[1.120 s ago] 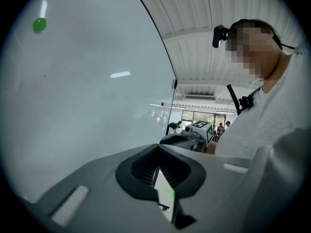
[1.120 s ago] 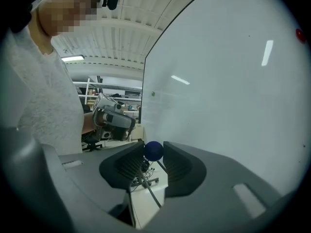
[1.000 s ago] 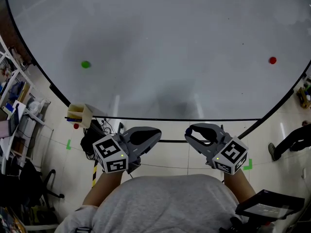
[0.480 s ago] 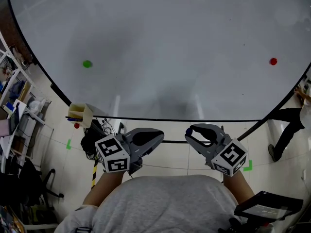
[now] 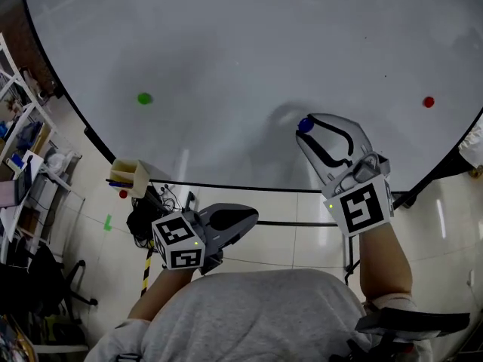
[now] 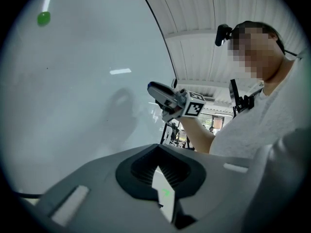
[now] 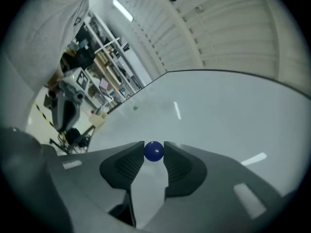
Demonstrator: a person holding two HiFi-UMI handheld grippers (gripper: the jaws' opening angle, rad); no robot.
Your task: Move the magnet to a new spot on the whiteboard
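A small blue magnet (image 5: 305, 125) (image 7: 154, 151) sits pinched between the tips of my right gripper (image 5: 308, 129) (image 7: 154, 150), which is shut on it. That gripper is raised against the lower middle of the whiteboard (image 5: 241, 44); whether the magnet touches the board I cannot tell. A green magnet (image 5: 144, 98) (image 6: 43, 18) sticks to the board at the left and a red magnet (image 5: 429, 102) at the right. My left gripper (image 5: 249, 218) (image 6: 158, 147) hangs low near the body, shut and with nothing in it.
A cream pen holder (image 5: 127, 176) hangs at the board's lower left edge with a red dot (image 5: 123, 194) under it. Shelving with clutter (image 5: 23, 149) stands on the left. A dark tablet (image 5: 411, 323) lies at the lower right.
My right gripper has risen from beside the body up and forward to the board's lower middle, carrying the blue magnet. The left gripper has barely moved.
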